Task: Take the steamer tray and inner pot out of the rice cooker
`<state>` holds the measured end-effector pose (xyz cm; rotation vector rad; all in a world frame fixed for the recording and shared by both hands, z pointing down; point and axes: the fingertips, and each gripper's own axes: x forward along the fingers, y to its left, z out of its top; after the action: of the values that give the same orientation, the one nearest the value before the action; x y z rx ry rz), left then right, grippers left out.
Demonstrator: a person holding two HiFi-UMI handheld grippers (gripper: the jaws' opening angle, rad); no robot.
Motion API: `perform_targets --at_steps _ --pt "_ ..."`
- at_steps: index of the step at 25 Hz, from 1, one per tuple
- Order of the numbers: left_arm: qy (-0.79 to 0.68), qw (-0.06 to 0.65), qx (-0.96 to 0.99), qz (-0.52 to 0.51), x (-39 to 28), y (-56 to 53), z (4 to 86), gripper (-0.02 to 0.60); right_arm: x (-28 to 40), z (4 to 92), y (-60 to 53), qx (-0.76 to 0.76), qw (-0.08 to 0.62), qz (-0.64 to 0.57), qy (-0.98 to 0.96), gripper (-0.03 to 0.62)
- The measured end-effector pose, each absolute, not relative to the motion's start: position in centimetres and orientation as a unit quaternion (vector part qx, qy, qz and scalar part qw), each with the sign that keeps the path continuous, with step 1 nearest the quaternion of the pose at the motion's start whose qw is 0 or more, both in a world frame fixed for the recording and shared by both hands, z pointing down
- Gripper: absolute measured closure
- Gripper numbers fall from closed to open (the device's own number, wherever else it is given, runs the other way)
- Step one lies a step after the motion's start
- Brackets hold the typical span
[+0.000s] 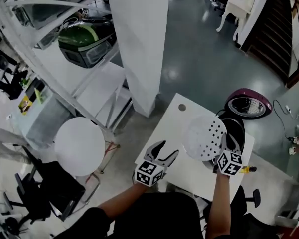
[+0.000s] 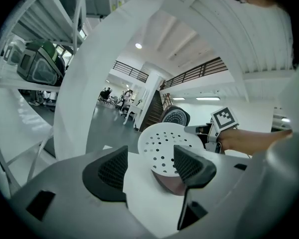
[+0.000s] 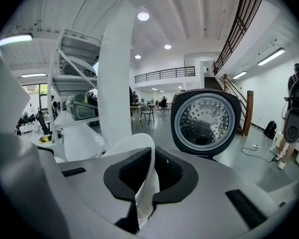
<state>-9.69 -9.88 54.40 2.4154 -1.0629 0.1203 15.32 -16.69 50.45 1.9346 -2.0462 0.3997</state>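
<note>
The white perforated steamer tray [image 1: 203,137] hangs tilted above the white table [image 1: 174,128], its edge pinched in my right gripper [image 1: 223,143], which is shut on it. In the right gripper view the thin rim of the steamer tray [image 3: 127,148] runs between the closed pads of the right gripper [image 3: 148,166]. The rice cooker [image 1: 236,126] stands at the table's right edge with its purple lid [image 1: 247,103] swung open; its dark well is partly hidden behind the tray. My left gripper [image 1: 163,151] is open and holds nothing, left of the tray. In its own view the left gripper [image 2: 149,161] faces the tray [image 2: 164,146].
A wide white pillar [image 1: 139,39] rises beyond the table. A round white stool [image 1: 79,146] stands to the left, by shelving that holds a green and black appliance [image 1: 87,41]. A black office chair [image 1: 45,193] is at lower left. A person [image 3: 294,113] stands at far right.
</note>
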Motion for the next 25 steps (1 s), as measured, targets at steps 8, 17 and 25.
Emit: perform_targets --at_steps 8,17,25 --pt "-0.423 0.272 0.863 0.046 -13.7 -9.6 56.5 0.316 9.3 55.6 -19.5 0.64 0.155 0.175 -0.732 0.577" --pt "-0.466 0.298 0.83 0.073 -16.5 -10.4 59.6 0.316 6.7 64.9 -22.6 0.61 0.16 0.238 -0.738 0.577" --pt "-0.511 0.303 0.799 0.091 -19.1 -12.1 61.5 0.316 5.4 71.8 -24.9 0.597 0.182 0.271 -0.733 0.577"
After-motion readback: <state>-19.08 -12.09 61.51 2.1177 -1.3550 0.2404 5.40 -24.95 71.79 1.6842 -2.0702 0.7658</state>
